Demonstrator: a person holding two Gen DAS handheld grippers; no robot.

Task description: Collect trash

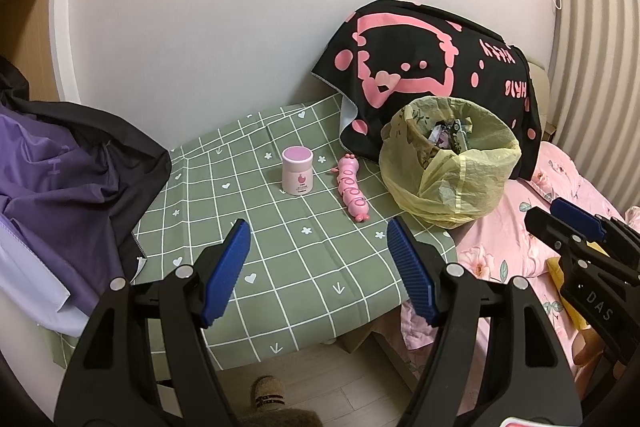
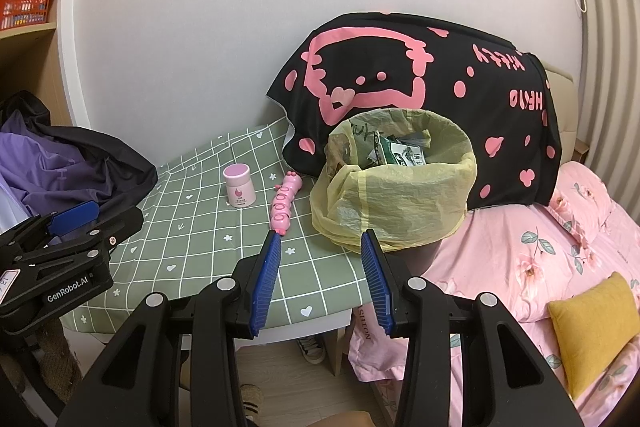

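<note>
Left hand-held gripper (image 1: 318, 247) spread wide and empty, right hand-held gripper (image 2: 320, 259) likewise, yellow-lined trash bin (image 2: 400, 195) beyond

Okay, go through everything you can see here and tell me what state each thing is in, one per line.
left gripper: open, empty.
right gripper: open, empty.
yellow trash bag: open at the top, trash inside, standing on the table.
pink jar: upright, lid on.
pink caterpillar toy: lying flat beside the jar.
green checked tablecloth: spread over the table.
</note>
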